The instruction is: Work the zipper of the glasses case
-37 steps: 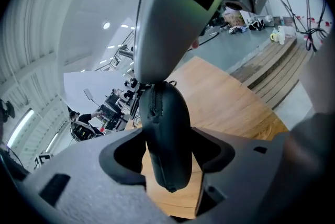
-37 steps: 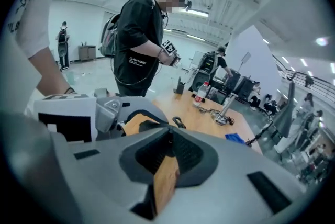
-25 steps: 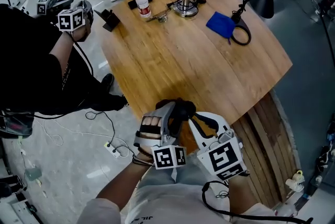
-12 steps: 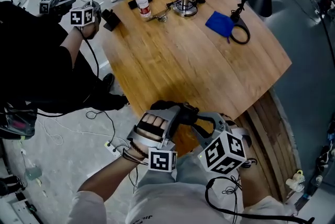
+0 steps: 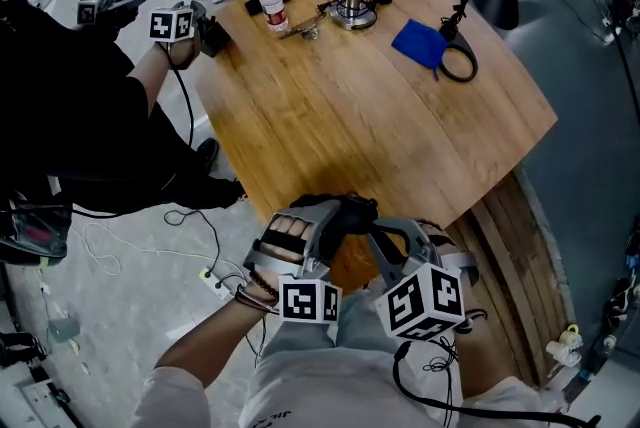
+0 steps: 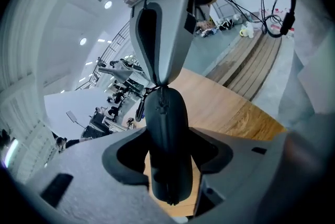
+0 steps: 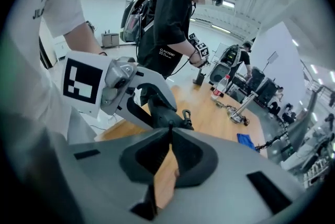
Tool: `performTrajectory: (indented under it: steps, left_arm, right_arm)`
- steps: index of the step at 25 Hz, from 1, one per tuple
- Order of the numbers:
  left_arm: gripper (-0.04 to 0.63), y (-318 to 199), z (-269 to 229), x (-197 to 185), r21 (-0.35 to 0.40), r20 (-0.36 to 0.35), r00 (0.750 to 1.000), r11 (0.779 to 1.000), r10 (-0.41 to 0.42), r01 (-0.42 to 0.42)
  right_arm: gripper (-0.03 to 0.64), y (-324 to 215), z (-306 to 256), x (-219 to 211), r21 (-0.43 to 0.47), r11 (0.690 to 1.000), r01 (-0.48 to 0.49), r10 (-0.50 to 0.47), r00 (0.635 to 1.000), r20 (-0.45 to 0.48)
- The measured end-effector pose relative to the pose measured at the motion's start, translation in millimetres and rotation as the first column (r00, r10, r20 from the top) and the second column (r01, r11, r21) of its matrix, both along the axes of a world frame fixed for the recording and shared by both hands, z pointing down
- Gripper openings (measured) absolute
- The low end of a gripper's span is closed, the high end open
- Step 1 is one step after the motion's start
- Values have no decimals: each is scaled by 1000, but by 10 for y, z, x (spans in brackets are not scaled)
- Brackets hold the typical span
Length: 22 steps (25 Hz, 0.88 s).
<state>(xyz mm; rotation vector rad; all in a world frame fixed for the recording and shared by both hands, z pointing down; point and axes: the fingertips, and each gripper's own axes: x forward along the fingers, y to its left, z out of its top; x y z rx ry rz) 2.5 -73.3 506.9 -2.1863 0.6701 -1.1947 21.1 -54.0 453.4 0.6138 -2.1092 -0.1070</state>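
Your left gripper (image 6: 167, 163) is clamped on the black glasses case (image 6: 166, 129). Its pads squeeze both flanks, and the jaws have just closed in a touch more. In the left gripper view the zipper (image 6: 160, 105) runs up the middle of the case. You're holding it at the near edge of the wooden table (image 5: 380, 126). Your right gripper (image 7: 169, 131) sits just to the right. Its jaws have just snapped closed, tips nipped together on the zipper at the case's far end. The pull tab is too small to make out. At the table's far side sit a blue cloth (image 5: 418, 44) and a bottle (image 5: 272, 4).
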Motion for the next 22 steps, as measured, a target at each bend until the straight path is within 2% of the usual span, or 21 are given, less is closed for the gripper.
performTrajectory:
  steps: [2, 4, 8, 11, 15, 19, 22]
  left_arm:
    - [241, 12, -31, 10, -28, -32, 999, 999, -16, 15]
    - [240, 24, -36, 14, -30, -33, 999, 999, -16, 15]
    - [239, 44, -36, -3, -13, -20, 1000, 1000, -10, 9]
    - [240, 42, -39, -3, 29, 33, 999, 1000, 1, -2]
    - [239, 66, -25, 20, 63, 94, 995, 998, 17, -23]
    - [241, 96, 28, 62, 67, 154, 987, 996, 47, -58]
    - [241, 101, 50, 70, 56, 169, 984, 997, 49, -59]
  right_arm:
    - [15, -4, -35, 5, 55, 998, -1, 2, 1000, -18]
    - [17, 14, -31, 6, 66, 998, 1, 1, 1000, -25]
    - [17, 48, -39, 23, 26, 1000, -8, 8, 1000, -10]
    - [43, 68, -50, 18, -8, 1000, -17, 17, 1000, 3]
    - [74, 123, 99, 35, -38, 999, 18, -21, 996, -91]
    - [74, 146, 129, 32, -10, 998, 55, -56, 985, -163]
    - [65, 168, 167, 19, 4, 996, 94, -91, 973, -213]
